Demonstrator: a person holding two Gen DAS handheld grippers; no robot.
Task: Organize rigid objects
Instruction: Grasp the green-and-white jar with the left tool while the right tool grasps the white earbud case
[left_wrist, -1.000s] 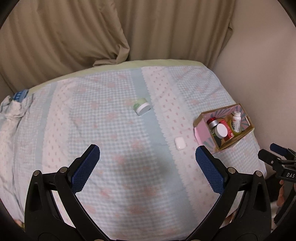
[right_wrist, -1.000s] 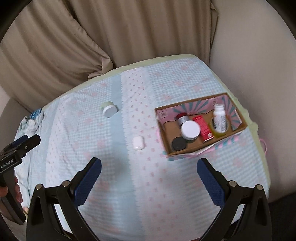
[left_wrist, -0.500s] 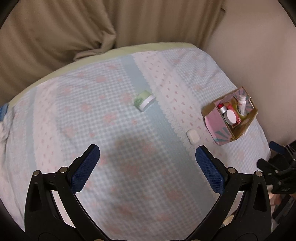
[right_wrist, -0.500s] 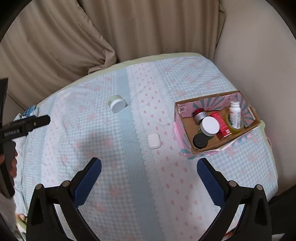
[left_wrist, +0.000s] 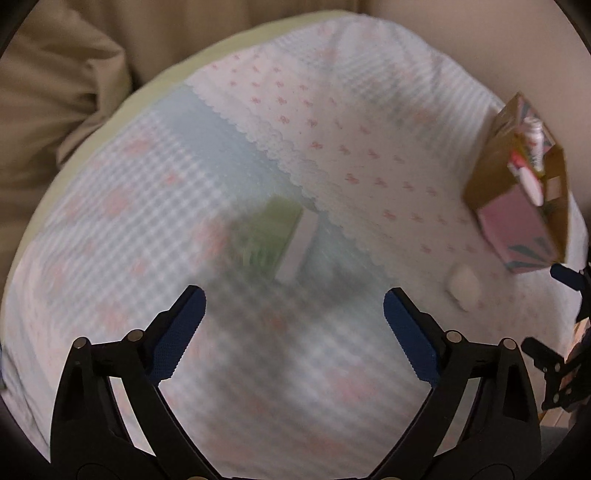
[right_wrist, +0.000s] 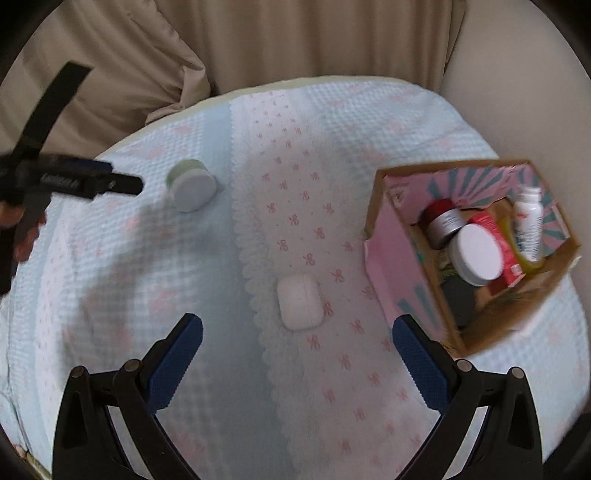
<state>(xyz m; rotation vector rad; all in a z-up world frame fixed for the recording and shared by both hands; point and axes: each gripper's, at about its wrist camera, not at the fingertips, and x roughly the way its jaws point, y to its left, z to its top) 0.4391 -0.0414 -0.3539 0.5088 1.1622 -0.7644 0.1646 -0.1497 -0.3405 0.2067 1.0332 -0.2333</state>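
A green jar with a white lid (left_wrist: 275, 240) lies on its side on the checked cloth, blurred, just ahead of my open, empty left gripper (left_wrist: 294, 314). It also shows in the right wrist view (right_wrist: 191, 187). A white earbud case (right_wrist: 299, 302) lies on the cloth just ahead of my open, empty right gripper (right_wrist: 297, 339); it also shows in the left wrist view (left_wrist: 463, 286). A cardboard box (right_wrist: 384, 254) at the right holds several jars and a white bottle (right_wrist: 529, 221). The box also shows in the left wrist view (left_wrist: 495, 177).
The blue, white and pink cloth (right_wrist: 155, 295) covers a rounded surface that drops off at its edges. Beige curtains (right_wrist: 295, 40) hang behind and a plain wall (right_wrist: 517, 66) stands at the right. The left gripper (right_wrist: 114, 184) reaches in from the left in the right wrist view.
Both grippers have moved forward and lower. The green jar has grown large before the left gripper, and the earbud case and box have come closer to the right gripper.
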